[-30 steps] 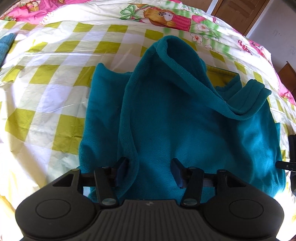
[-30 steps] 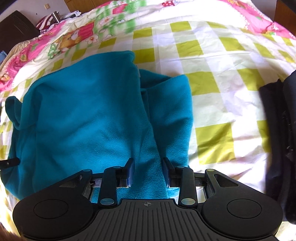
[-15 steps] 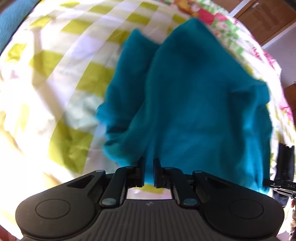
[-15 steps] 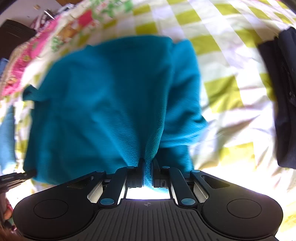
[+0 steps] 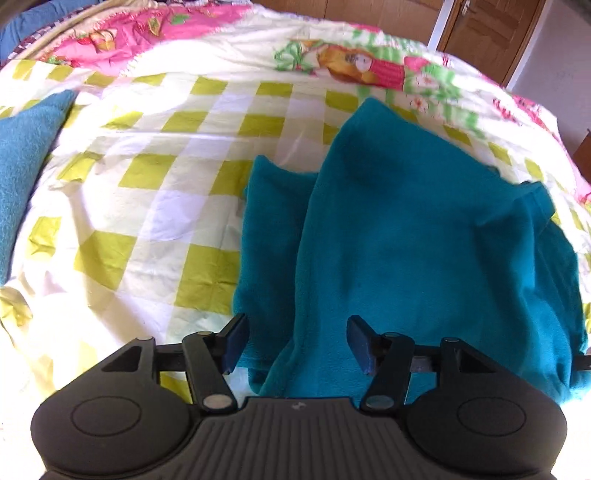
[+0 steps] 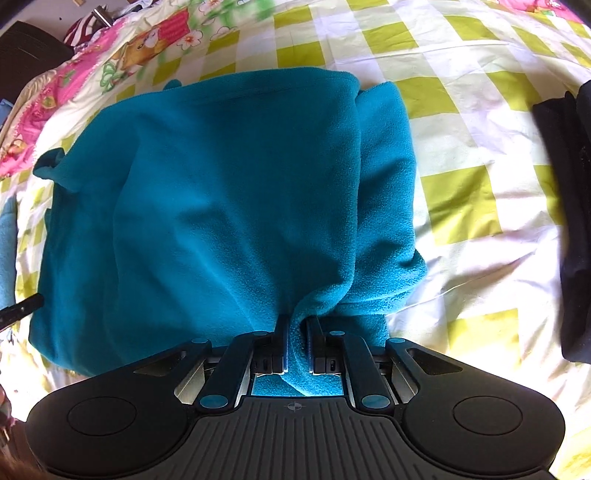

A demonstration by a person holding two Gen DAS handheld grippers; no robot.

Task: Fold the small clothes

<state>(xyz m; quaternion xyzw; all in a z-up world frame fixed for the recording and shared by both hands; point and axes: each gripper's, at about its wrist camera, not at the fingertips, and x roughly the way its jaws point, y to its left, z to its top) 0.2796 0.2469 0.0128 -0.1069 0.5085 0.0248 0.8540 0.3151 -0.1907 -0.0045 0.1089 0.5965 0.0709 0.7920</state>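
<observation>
While the left wrist view looks down the left gripper [image 5: 295, 343], we see its jaws spread wide with nothing between them, sitting just over the near edge of the teal fleece [image 5: 424, 240]. That fleece lies on the checked bedsheet [image 5: 147, 184], main panel doubled over a narrower strip that sticks out on its left side. Near edge is bunched under the gripper, not flat. Another blue-green cloth [image 5: 22, 177] sits well apart at the far left of the sheet; a wooden door [image 5: 491, 33] shows beyond the bed. Switching to the right wrist view, we have the right gripper [image 6: 295, 343] pinched tight on a gathered ridge of the same fleece [image 6: 221, 192] at its near edge, fabric pulled up into a peak between the fingers. A side strip shows past the right edge of the top layer. A dark garment [image 6: 569, 221] lies at the far right, apart from the fleece. Our read: a fold is mid-way, one corner released and the other not yet. Next move likely calls for setting the right-hand corner down level with the left one, letting go, then flattening the near edge before another fold. Risk: uneven edges if we drop it skewed.
</observation>
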